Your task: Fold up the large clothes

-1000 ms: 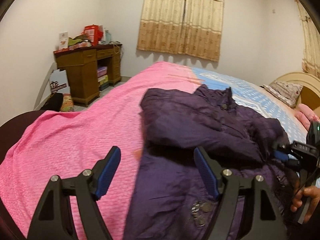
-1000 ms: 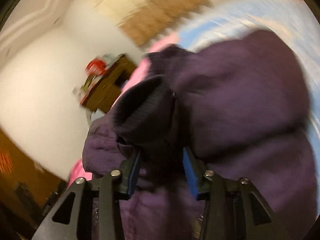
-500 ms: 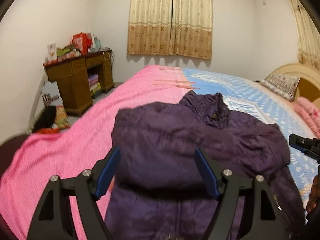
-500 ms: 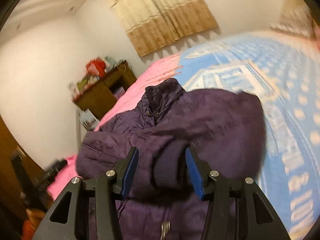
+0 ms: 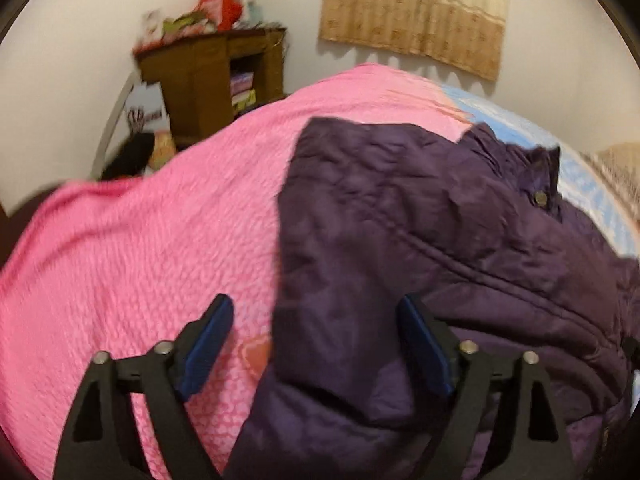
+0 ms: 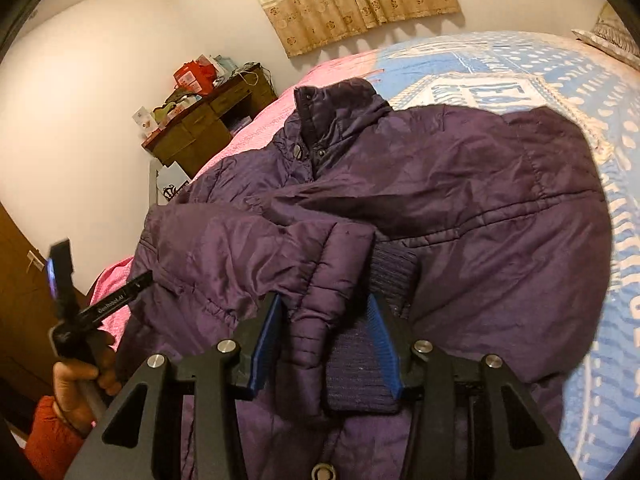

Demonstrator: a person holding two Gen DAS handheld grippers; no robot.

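Folding puffy dark purple quilted jacket (image 6: 460,184) sleeves inward: right gripper (image 6: 326,344) pinching ribbed cuff (image 6: 384,280), left gripper (image 5: 316,344) just spread empty; next, bottom hem.

Light: you work under warm, dim indoor light from above; the wall (image 6: 80,92) glows yellowish.
Shadows: the curtain (image 6: 352,0) throws a scalloped shadow on the wall beneath it; soft dark folds sit in the jacket (image 6: 460,200).
Blur: your left view smears all over, worst on the desk (image 5: 208,76) and the pink cover (image 5: 132,256); your right view is sharp, down to the ribbed cuff (image 6: 360,364).
Glare: a faint sheen on the jacket, no hot spots.
Edges: both views bow strongly; black corners ring each frame, and the blue cover (image 6: 600,128) curves away.
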